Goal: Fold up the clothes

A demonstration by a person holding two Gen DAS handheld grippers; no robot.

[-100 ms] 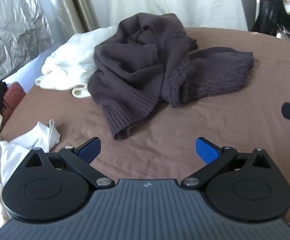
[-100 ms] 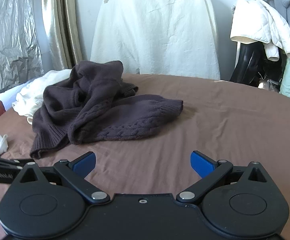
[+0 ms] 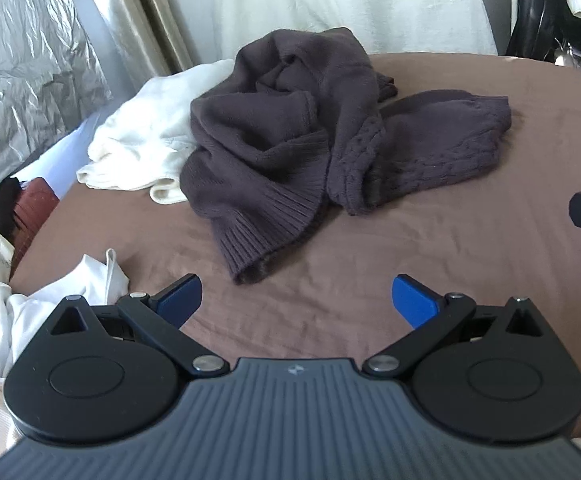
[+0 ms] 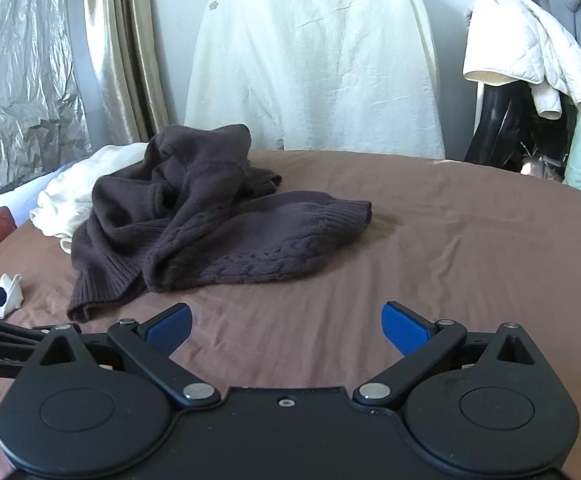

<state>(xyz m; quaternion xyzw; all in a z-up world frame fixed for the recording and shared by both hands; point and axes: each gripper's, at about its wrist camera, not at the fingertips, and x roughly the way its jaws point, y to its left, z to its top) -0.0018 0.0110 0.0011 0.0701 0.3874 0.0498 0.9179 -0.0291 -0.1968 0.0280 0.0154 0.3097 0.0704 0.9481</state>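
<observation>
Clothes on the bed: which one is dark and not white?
The brown knitted sweater, crumpled in the middle of the bed. The white garment touching its far-left side and the white cloth near the left gripper are both pale.

Each camera sat just behind its own tool and looked forward, low over the brown bed [image 3: 430, 240]. The left view faced the crumpled dark sweater [image 3: 290, 140] from near, angled slightly downward. The right view looked from farther back and more level, taking in the white-draped chair [image 4: 314, 60] behind. Both shared the sweater [image 4: 210, 220], the white garment [image 3: 142, 140] beside it, and the bed.
</observation>
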